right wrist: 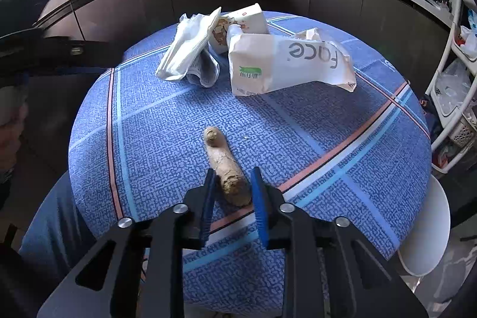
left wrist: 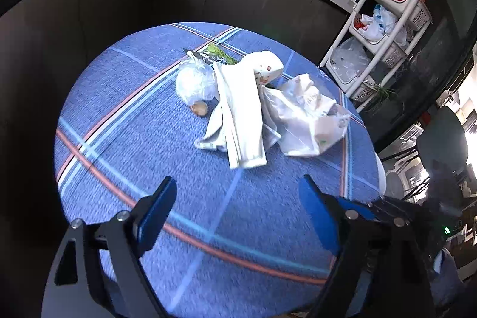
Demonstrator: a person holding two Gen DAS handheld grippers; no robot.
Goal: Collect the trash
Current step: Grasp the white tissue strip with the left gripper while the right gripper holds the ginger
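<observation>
Straddling the ginger's near end, the right claw stands narrowed, contact unclear, root running straight ahead; left claw gapes empty.

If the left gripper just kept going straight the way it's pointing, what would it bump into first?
Probably the blue tablecloth itself: the left gripper is open and empty, angled down at bare cloth. The folded white wrapper lies beyond that spot, though depth is hard to judge.
</observation>
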